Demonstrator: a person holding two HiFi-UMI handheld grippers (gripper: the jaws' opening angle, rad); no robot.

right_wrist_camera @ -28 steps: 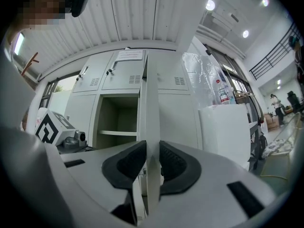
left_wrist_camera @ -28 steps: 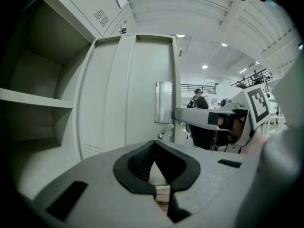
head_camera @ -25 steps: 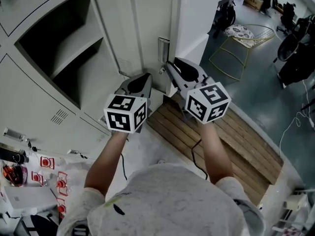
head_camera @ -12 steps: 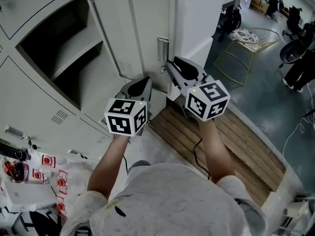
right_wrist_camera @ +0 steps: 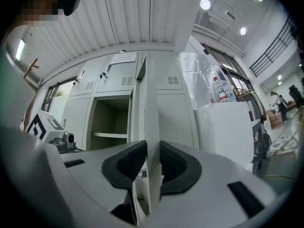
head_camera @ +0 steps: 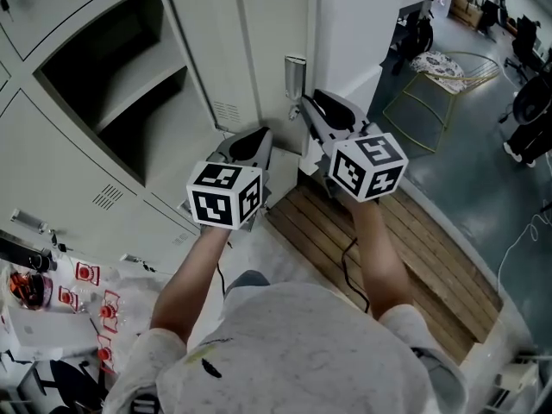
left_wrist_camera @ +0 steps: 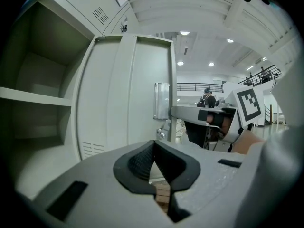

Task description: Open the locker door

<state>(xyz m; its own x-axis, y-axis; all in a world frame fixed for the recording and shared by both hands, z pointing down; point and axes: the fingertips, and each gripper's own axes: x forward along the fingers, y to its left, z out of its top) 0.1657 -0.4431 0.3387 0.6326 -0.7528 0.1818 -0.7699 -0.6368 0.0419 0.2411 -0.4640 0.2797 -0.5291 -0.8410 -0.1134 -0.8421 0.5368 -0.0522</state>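
Well, R claw (right_wrist_camera: 152, 163) pinches locker door (right_wrist_camera: 152, 103) edge (door's front unseen); L claw (left_wrist_camera: 153, 151) closed, w/ nothing inside.

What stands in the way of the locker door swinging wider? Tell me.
The right gripper clamps the door by its edge. A white box stands close on the door's far side and may limit the swing.

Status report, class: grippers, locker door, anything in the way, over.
Right gripper shut on edge of pale grey metal locker door. Left gripper shut, empty. Door stands open. White cabinet close behind it.
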